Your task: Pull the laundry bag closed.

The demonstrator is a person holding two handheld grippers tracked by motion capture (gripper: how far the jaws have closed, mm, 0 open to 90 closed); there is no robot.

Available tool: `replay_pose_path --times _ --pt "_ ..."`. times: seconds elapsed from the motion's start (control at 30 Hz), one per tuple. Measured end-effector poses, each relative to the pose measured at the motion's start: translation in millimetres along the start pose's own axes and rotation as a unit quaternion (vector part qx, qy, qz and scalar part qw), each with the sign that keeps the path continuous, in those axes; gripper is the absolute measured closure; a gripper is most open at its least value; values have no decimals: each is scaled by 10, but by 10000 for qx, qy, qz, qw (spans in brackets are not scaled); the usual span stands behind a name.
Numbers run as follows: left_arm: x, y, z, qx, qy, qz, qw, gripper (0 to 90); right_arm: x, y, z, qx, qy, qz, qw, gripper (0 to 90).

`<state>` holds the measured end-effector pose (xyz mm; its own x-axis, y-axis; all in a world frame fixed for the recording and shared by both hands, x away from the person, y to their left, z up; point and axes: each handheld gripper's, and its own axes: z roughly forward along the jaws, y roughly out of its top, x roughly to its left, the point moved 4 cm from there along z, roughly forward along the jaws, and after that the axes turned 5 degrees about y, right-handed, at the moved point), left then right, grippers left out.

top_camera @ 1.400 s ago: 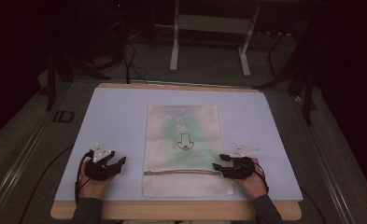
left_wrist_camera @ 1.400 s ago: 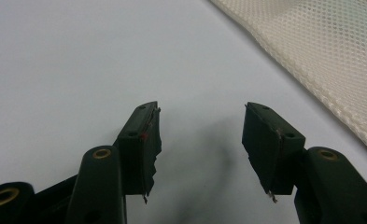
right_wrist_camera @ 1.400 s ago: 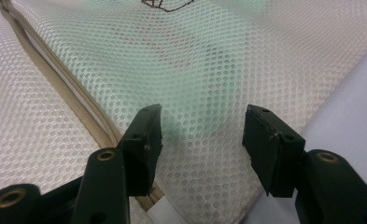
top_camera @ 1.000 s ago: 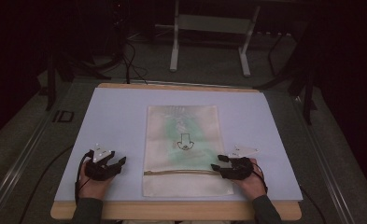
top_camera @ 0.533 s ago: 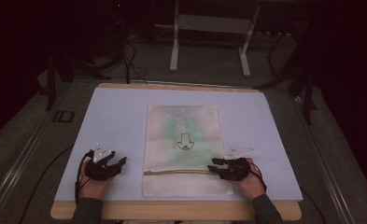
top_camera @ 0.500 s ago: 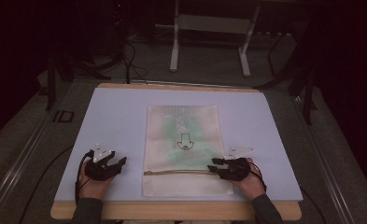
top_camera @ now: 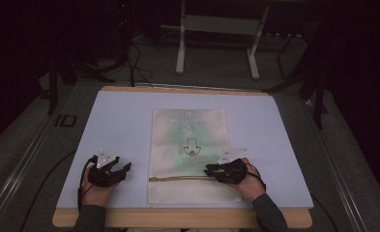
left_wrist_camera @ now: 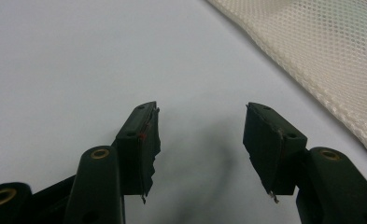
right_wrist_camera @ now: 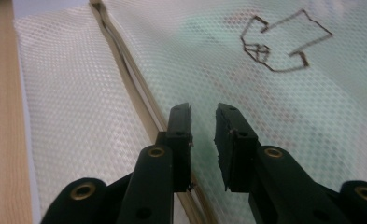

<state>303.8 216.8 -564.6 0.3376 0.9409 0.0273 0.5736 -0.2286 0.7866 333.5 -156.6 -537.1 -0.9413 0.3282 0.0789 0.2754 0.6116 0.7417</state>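
A white mesh bag point(top_camera: 187, 125) lies flat in the middle of the mat, with a pale green shape inside and a black arrow mark point(top_camera: 191, 147) on it. A brown zipper point(top_camera: 178, 178) runs across its near end. My right gripper point(top_camera: 210, 170) hovers over the bag's right side by the zipper point(right_wrist_camera: 125, 56). Its jaws have just been closing and stand a narrow gap apart point(right_wrist_camera: 202, 108), with nothing gripped between them and mesh point(right_wrist_camera: 78, 93) beneath. My left gripper point(top_camera: 124, 169) rests on the mat left of the bag, open point(left_wrist_camera: 201, 109) and empty, with the bag's edge point(left_wrist_camera: 321, 56) to its right.
The pale mat point(top_camera: 124, 121) covers a wooden table whose front edge point(top_camera: 178, 218) shows below the hands. A metal stand point(top_camera: 180, 48) and cables stand on the dark floor behind the table.
My right gripper has slid left onto the bag toward the zipper and its jaws have narrowed. The left gripper and the bag have stayed put.
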Motion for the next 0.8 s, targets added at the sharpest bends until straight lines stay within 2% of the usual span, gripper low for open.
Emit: replay_pose_path --times 0.37,0.8 --pt "-4 -1 -2 -6 -1 30 10000 445 90 151 197 121 306 -226 9992 805" --pt "-5 -1 -1 -4 -7 28 10000 439 203 335 346 178 522 -470 9974 822"
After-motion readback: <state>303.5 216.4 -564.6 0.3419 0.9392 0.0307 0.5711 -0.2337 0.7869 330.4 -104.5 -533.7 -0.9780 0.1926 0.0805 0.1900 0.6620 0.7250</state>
